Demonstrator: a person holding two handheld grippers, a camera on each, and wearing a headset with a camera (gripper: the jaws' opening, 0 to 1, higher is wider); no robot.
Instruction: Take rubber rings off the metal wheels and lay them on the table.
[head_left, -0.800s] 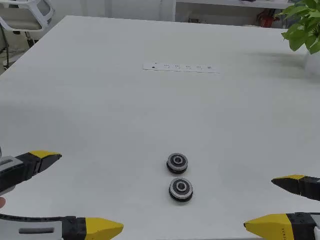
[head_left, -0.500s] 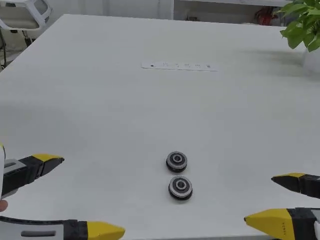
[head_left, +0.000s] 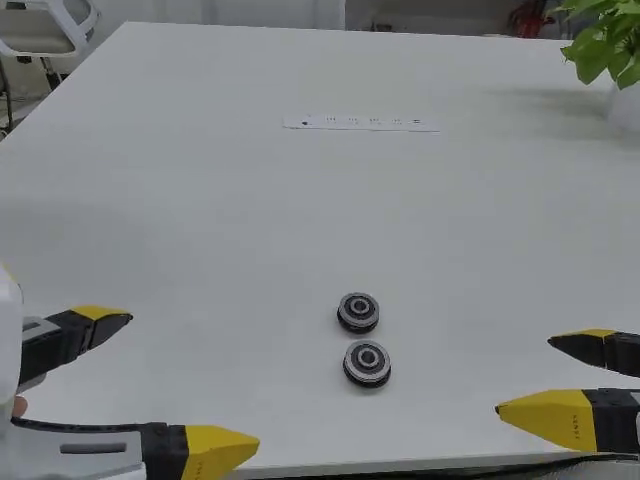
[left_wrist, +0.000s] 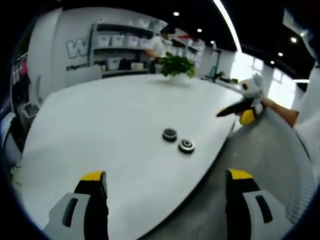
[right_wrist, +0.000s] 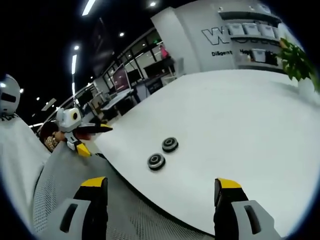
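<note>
Two small metal wheels with black rubber rings lie flat on the white table (head_left: 200, 200), one (head_left: 358, 312) just behind the other (head_left: 367, 363). The same pair appears in the left gripper view (left_wrist: 169, 134) (left_wrist: 186, 146) and in the right gripper view (right_wrist: 170, 145) (right_wrist: 156, 161). My left gripper (head_left: 160, 385) is open at the table's near left edge, its yellow-tipped fingers wide apart and empty. My right gripper (head_left: 560, 385) is open at the near right edge, also empty. Both grippers stand well apart from the wheels.
A white power strip (head_left: 360, 123) lies flat further back at the table's middle. A potted plant (head_left: 600, 45) stands at the far right corner. A white chair (head_left: 45, 35) sits beyond the far left corner.
The head camera has tilted slightly, so the whole scene sits a little differently. Wheels stay put; both grippers remain open at the near edge.
</note>
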